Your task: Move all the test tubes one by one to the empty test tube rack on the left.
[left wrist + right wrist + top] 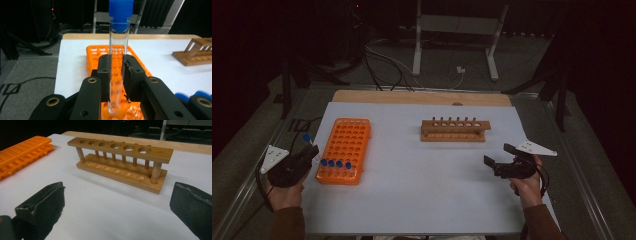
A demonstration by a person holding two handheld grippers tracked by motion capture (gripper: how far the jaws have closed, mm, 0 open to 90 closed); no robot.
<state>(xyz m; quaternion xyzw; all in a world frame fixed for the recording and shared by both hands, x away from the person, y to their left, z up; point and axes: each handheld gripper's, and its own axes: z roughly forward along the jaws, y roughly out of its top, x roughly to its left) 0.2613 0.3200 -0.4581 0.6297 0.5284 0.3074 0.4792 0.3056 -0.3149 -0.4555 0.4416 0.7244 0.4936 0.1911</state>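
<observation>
Left gripper view: left claw [117, 75] gripping blue-capped tube [118, 62] upright over orange rack [93, 53]; right claw [117, 205] hanging released, facing wooden rack [120, 162] on table [100, 205].

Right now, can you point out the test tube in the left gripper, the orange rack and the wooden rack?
test tube [117, 62], left gripper view, clear glass wall between the jaws.
orange rack [348, 140], high view, empty holes of its top grid.
wooden rack [125, 147], right gripper view, top bar with holes.

Colours: orange, blue, brown, white, black.
Clear glass test tube [118, 70] with blue cap; orange plastic grid rack [344, 150]; brown wooden tube stand [122, 163]; white desk [427, 185]; black left gripper [117, 72].
</observation>
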